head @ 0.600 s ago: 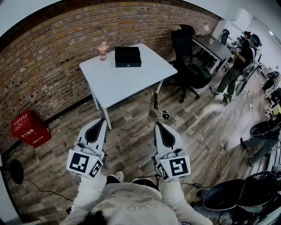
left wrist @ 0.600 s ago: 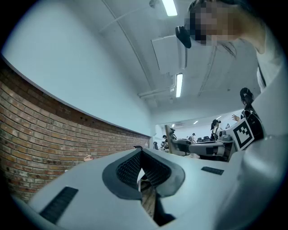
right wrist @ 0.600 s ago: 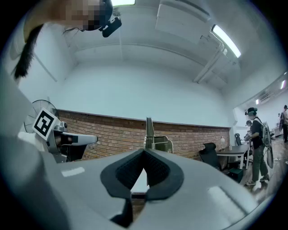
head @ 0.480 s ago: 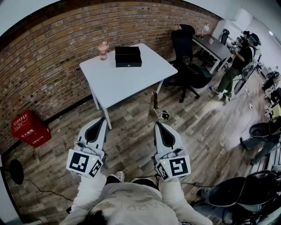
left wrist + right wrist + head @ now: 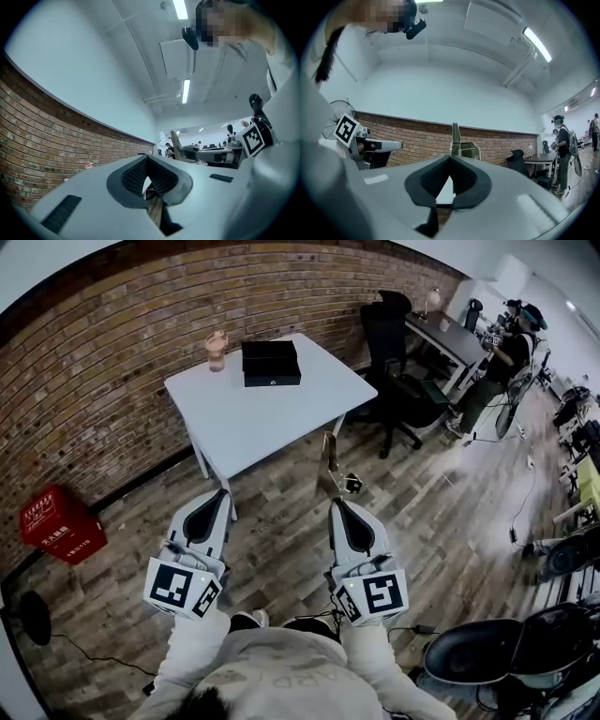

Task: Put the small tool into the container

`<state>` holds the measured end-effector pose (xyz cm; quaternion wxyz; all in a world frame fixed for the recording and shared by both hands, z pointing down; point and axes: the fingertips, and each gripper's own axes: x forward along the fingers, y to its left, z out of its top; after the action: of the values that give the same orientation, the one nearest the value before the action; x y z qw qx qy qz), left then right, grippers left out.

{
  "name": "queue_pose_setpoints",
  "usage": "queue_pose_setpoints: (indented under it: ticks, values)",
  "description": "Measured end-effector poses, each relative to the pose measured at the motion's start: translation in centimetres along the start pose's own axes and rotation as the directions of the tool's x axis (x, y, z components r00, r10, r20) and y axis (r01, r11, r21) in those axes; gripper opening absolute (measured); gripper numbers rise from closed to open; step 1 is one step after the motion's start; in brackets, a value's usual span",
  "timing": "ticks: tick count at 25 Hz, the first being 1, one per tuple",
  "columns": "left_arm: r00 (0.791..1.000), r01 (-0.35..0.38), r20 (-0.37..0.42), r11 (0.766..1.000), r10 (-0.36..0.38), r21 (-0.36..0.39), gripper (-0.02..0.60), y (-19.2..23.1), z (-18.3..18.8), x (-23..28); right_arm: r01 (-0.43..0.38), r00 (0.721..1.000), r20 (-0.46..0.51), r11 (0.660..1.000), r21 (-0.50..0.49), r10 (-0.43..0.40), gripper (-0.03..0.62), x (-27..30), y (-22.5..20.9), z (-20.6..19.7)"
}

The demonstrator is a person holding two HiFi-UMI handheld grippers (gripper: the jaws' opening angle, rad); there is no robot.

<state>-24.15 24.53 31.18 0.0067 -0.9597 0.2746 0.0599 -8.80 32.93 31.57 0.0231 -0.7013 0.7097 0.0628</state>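
- White table (image 5: 272,427) well ahead of person; gap still to cross.
- Black container (image 5: 271,363) near table's far edge, pink cup (image 5: 217,351) just beside it. Open or lidded: cannot tell from here.
- Step in hand, my guess: carry tool to box. Get close first, come in from above, keep clear of cup, check top is open before release.
- Right gripper (image 5: 336,504) clenched on small tool (image 5: 328,457), held out in front over floor.
- Left gripper (image 5: 223,493) closed, nothing in it.
- Tool: thin upright metal blade past jaws, spring coil at base.
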Motion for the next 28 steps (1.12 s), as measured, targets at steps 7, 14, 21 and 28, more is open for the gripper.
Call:
queue_pose_setpoints:
  ticks: [7, 14, 21, 28]
  values:
    - [1.0, 0.021, 0.013, 1.0, -0.021, -0.021, 0.003, 2.5, -0.6, 0.4, 0.032, 0.999, 0.011, 0.999, 0.002, -0.033, 0.01, 1.9, 0.9, -0.4]
    - [0.999, 0.046, 0.019, 0.998, -0.045, -0.032, 0.003, 4.4, -1.2, 2.2, 0.053, 0.999, -0.004, 0.999, -0.013, -0.053, 0.011, 4.4, 0.5, -1.3]
    - [1.0, 0.022, 0.012, 0.999, -0.022, -0.039, 0.003, 7.6, -2.4, 6.5, 0.042, 0.999, 0.005, 0.999, -0.015, -0.042, 0.011, 9.4, -2.0, -2.4]
    - [1.0, -0.001, 0.025, 0.999, 0.002, -0.038, 0.003, 9.8, -2.6, 13.7, 0.012, 1.0, 0.009, 1.0, -0.014, -0.011, 0.011, 15.4, -6.9, -3.1]
